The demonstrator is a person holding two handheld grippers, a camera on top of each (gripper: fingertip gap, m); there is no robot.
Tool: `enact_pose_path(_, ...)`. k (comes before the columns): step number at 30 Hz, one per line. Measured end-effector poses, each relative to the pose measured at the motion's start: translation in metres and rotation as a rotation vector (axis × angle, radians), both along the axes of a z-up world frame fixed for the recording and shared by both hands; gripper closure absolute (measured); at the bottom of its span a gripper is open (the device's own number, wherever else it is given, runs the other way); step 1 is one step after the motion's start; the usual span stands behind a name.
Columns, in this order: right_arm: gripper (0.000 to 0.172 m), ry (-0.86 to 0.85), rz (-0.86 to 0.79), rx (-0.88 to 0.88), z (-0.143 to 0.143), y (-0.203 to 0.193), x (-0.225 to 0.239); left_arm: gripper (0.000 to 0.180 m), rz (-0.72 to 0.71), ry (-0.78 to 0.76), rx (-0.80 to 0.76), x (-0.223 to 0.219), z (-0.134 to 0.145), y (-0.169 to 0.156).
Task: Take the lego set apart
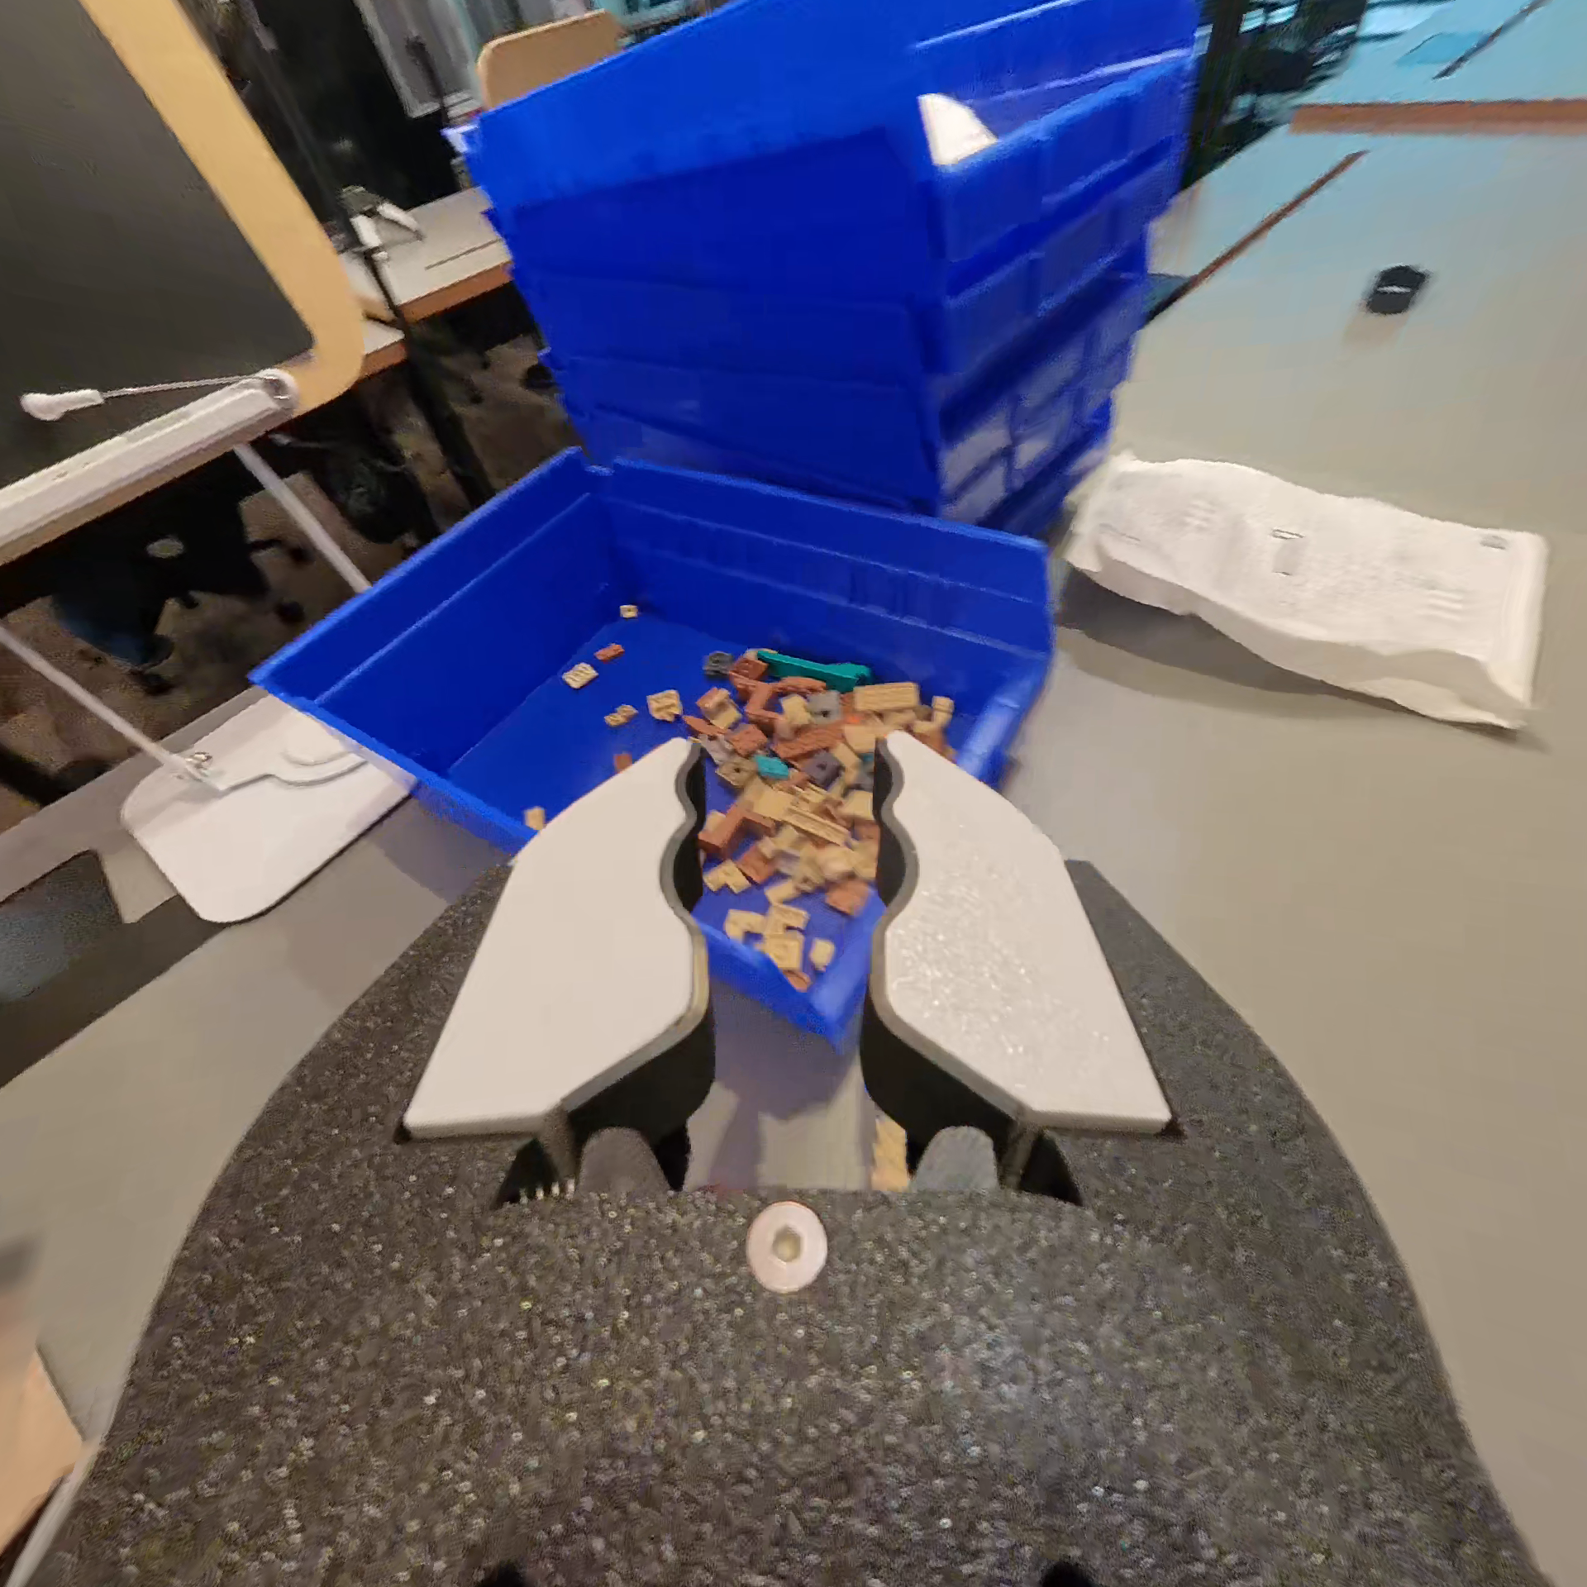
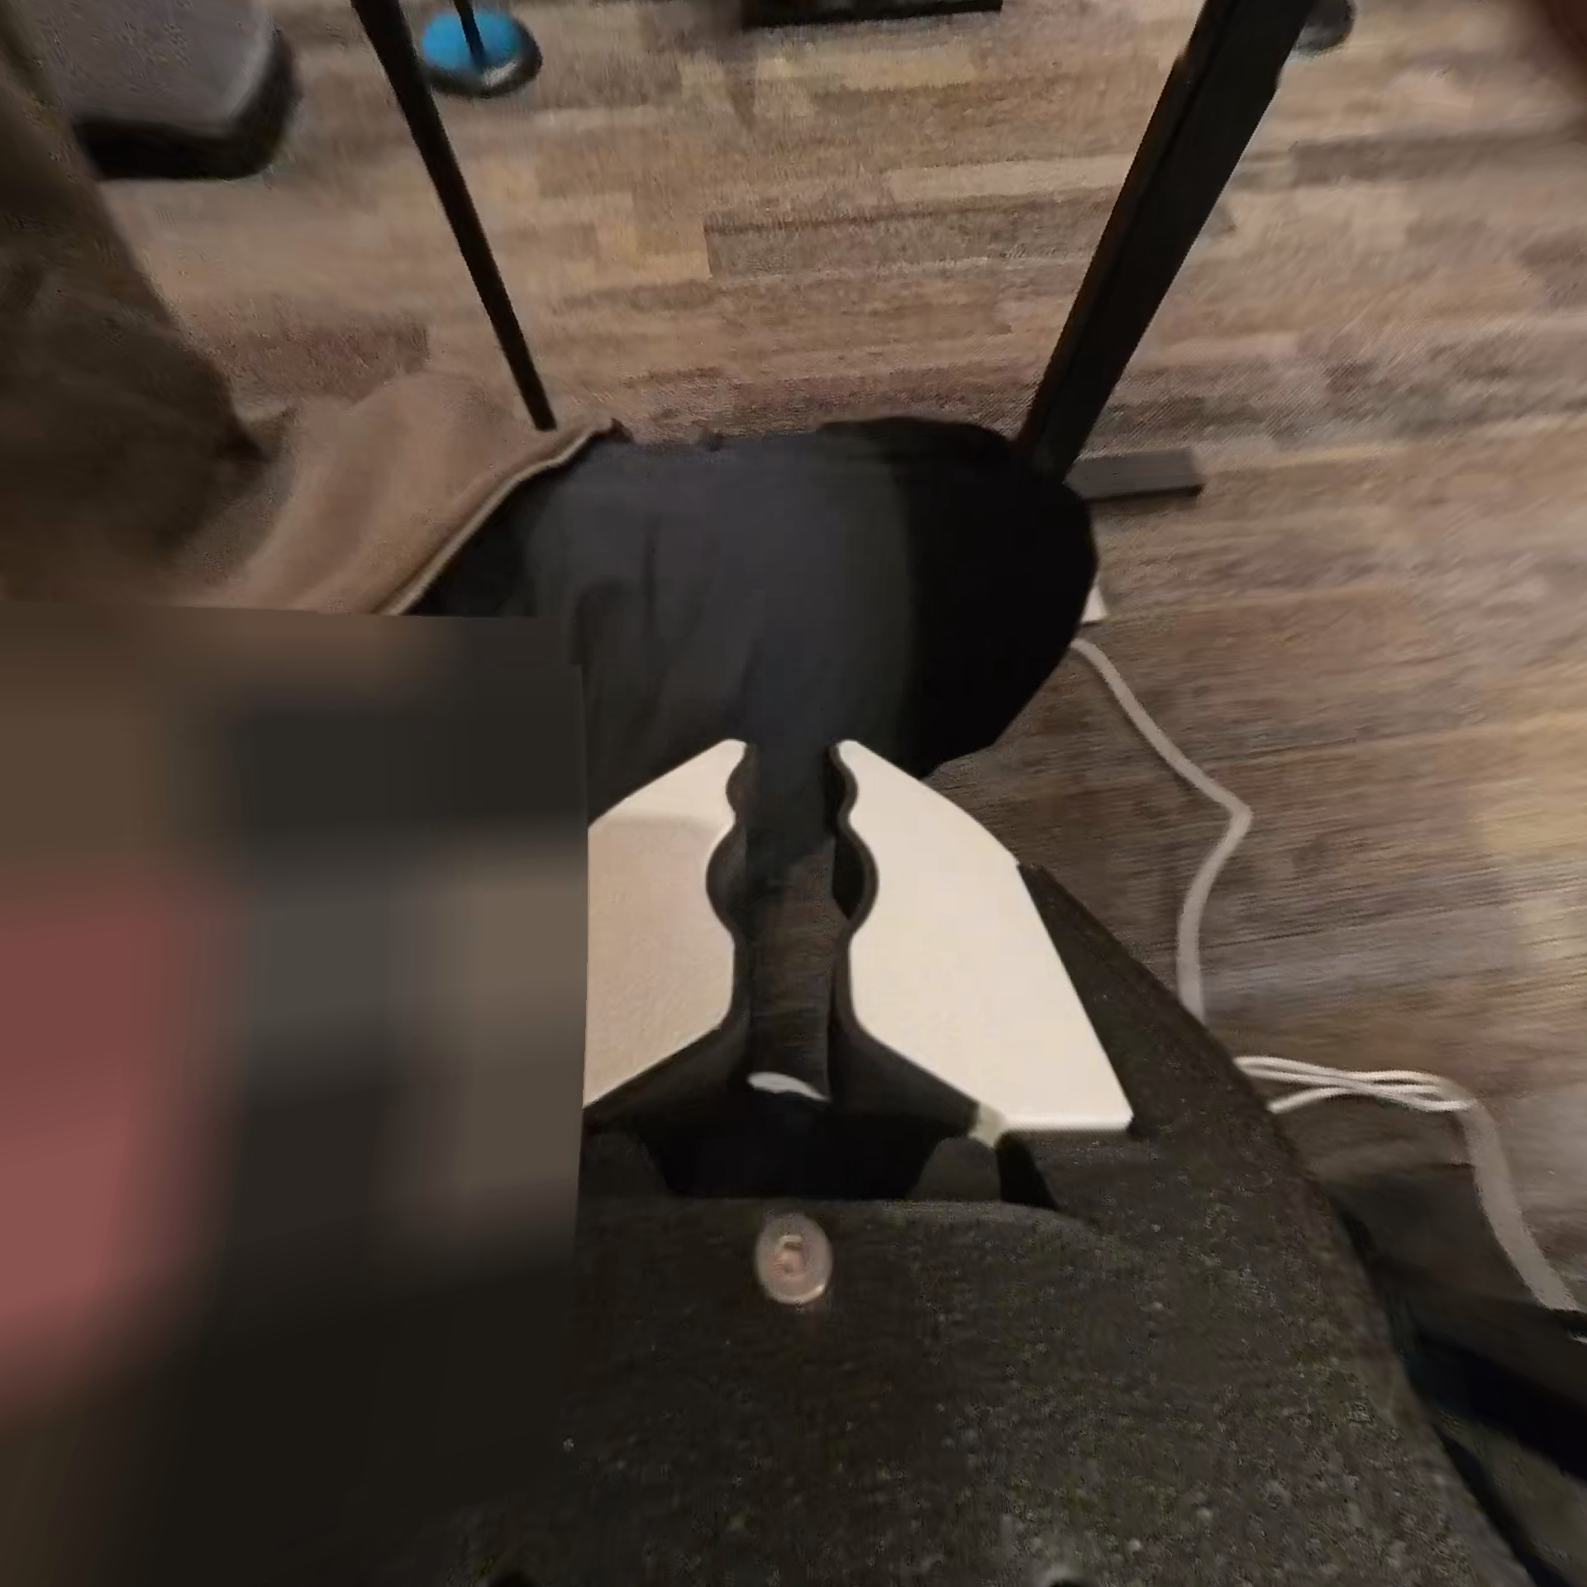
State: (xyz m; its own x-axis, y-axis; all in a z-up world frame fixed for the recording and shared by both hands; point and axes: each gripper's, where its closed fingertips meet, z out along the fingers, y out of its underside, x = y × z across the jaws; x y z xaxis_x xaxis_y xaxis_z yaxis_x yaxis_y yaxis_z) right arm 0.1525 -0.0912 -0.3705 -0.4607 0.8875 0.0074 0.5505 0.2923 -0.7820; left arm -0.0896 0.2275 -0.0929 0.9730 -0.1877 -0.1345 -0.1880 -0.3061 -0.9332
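Observation:
My left gripper (image 1: 790,747) is open, with a clear gap between its grey fingers (image 1: 601,902), and nothing is pressed between the pads. It hangs over the near corner of an open blue bin (image 1: 481,618). The bin holds a heap of small tan, brown and grey bricks (image 1: 799,773) and one long teal piece (image 1: 807,665). A tan piece (image 1: 889,1155) shows low between the fingers, near their base. My right gripper (image 2: 788,756) points down at the floor with its white fingers (image 2: 927,927) slightly apart and nothing gripped. Dark cloth (image 2: 773,584) lies below it.
A tall stack of blue bins (image 1: 773,300) stands behind the open bin. A white paper bag (image 1: 1305,584) lies to the right, and a white stand base (image 1: 249,824) to the left. On the floor are black legs (image 2: 1108,240), a white cable (image 2: 1202,859) and tan cloth (image 2: 300,515). Spacing between my two grippers at the tips: around 50 cm.

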Motion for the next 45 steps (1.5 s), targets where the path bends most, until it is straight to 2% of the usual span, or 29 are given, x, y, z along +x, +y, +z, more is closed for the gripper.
enact_pose_path(2, 0.156, 0.076, 0.050, 0.094, 0.037, 0.019, 0.005, 0.146, -0.110, 0.007, -0.034, 0.015, -0.015, -0.030)
enact_pose_path(4, 0.157, 0.141, 0.077, 0.125, 0.080, 0.039, 0.007, 0.147, -0.248, 0.037, -0.152, 0.028, -0.048, -0.058)
enact_pose_path(6, 0.157, 0.200, 0.054, 0.142, 0.123, 0.072, -0.003, 0.144, -0.322, 0.079, -0.270, 0.027, -0.085, -0.074)
enact_pose_path(9, 0.157, 0.277, -0.047, 0.180, 0.175, 0.144, -0.040, 0.131, -0.306, 0.097, -0.383, 0.012, -0.127, -0.068)
enact_pose_path(12, 0.157, 0.297, -0.164, 0.235, 0.195, 0.220, -0.091, 0.120, -0.341, 0.047, -0.450, 0.017, -0.150, -0.062)
enact_pose_path(14, 0.156, 0.287, -0.176, 0.243, 0.192, 0.249, -0.124, 0.116, -0.366, 0.084, -0.484, 0.021, -0.163, -0.063)
enact_pose_path(16, 0.155, 0.244, -0.149, 0.259, 0.176, 0.264, -0.150, 0.118, -0.376, 0.082, -0.467, 0.025, -0.163, -0.062)
enact_pose_path(18, 0.155, 0.199, -0.105, 0.293, 0.154, 0.270, -0.168, 0.137, -0.374, 0.096, -0.450, 0.025, -0.162, -0.061)
enact_pose_path(21, 0.151, 0.138, -0.084, 0.341, 0.132, 0.279, -0.183, 0.139, -0.389, 0.130, -0.422, 0.026, -0.160, -0.059)
enact_pose_path(23, 0.150, 0.164, -0.092, 0.297, 0.138, 0.280, -0.187, 0.139, -0.395, 0.212, -0.334, 0.026, -0.154, -0.055)
enact_pose_path(27, 0.149, 0.135, -0.123, 0.077, 0.146, 0.285, -0.181, 0.139, -0.403, 0.455, -0.125, 0.033, -0.138, -0.046)
enact_pose_path(32, 0.148, 0.028, -0.136, -0.143, 0.147, 0.285, -0.176, 0.139, -0.384, 0.582, 0.026, 0.052, -0.128, -0.036)
enact_pose_path(33, 0.153, 0.021, -0.137, -0.155, 0.146, 0.285, -0.175, 0.139, -0.384, 0.605, 0.037, 0.054, -0.128, -0.035)
enact_pose_path(40, 0.155, -0.021, -0.193, -0.111, 0.139, 0.291, -0.175, 0.139, -0.349, 0.721, 0.038, 0.054, -0.133, -0.029)
enact_pose_path(45, 0.156, 0.055, -0.202, -0.007, 0.143, 0.291, -0.178, 0.140, -0.313, 0.690, 0.008, 0.049, -0.133, -0.028)
